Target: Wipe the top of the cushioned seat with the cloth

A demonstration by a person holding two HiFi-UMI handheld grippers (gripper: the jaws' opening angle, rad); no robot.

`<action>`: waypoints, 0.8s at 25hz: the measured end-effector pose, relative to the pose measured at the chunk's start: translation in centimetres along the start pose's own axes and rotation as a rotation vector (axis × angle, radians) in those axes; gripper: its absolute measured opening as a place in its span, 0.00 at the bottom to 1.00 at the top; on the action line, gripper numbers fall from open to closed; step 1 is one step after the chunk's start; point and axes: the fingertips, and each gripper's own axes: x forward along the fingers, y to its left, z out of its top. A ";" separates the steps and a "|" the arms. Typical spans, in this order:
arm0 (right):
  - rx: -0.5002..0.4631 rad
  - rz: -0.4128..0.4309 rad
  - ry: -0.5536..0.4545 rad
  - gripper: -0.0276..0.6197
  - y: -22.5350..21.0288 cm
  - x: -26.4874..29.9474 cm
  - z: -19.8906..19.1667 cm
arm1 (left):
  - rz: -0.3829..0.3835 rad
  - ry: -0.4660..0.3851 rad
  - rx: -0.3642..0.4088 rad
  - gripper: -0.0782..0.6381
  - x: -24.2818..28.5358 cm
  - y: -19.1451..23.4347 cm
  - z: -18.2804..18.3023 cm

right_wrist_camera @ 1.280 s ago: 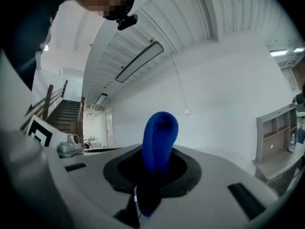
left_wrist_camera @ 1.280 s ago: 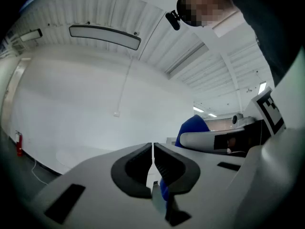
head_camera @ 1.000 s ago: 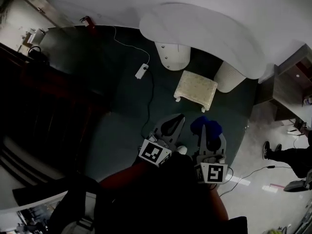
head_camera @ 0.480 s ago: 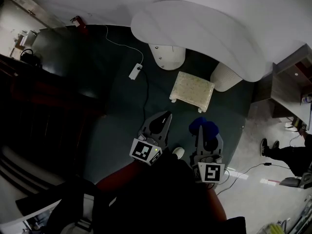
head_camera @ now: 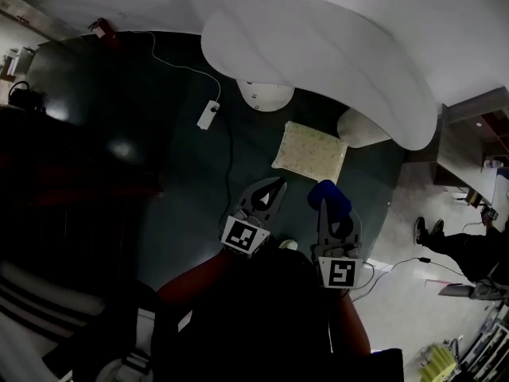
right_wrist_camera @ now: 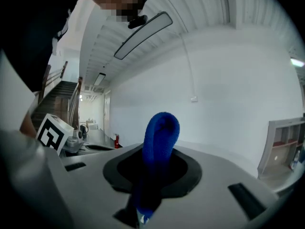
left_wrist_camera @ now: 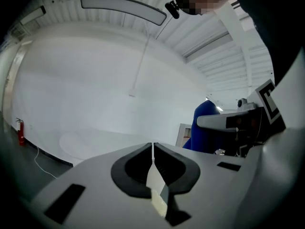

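Head view, looking steeply down at a dark floor. Over the last second the person has moved closer. The pale cushioned seat (head_camera: 310,151) now lies just ahead of both grippers, where a wider strip of floor showed before. Wiping has not begun, and this looks like the approach.

The right gripper (head_camera: 332,207) has its fingers clamped on a blue cloth (head_camera: 328,194). The cloth bulges past the tips, near the seat's front edge but apart from it. The left gripper (head_camera: 273,189) has its fingers pressed together with nothing between them, near the seat's front left corner. A curved white worktop (head_camera: 318,54) stands just beyond the seat.
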 end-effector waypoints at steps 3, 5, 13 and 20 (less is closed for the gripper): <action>-0.042 0.001 0.037 0.18 0.4 3.8 -1.0 | -0.011 0.021 -0.017 0.14 1.4 3.6 -0.7; -0.013 -0.004 0.059 0.19 0.2 6.2 -2.0 | -0.020 0.036 -0.014 0.14 2.2 5.5 -0.9; 0.118 0.011 0.130 0.19 -1.8 12.2 -5.6 | 0.000 0.065 -0.057 0.14 4.2 8.8 -1.1; 0.262 0.018 0.109 0.18 -6.0 19.7 -9.1 | 0.077 0.095 -0.056 0.14 8.8 11.1 -2.5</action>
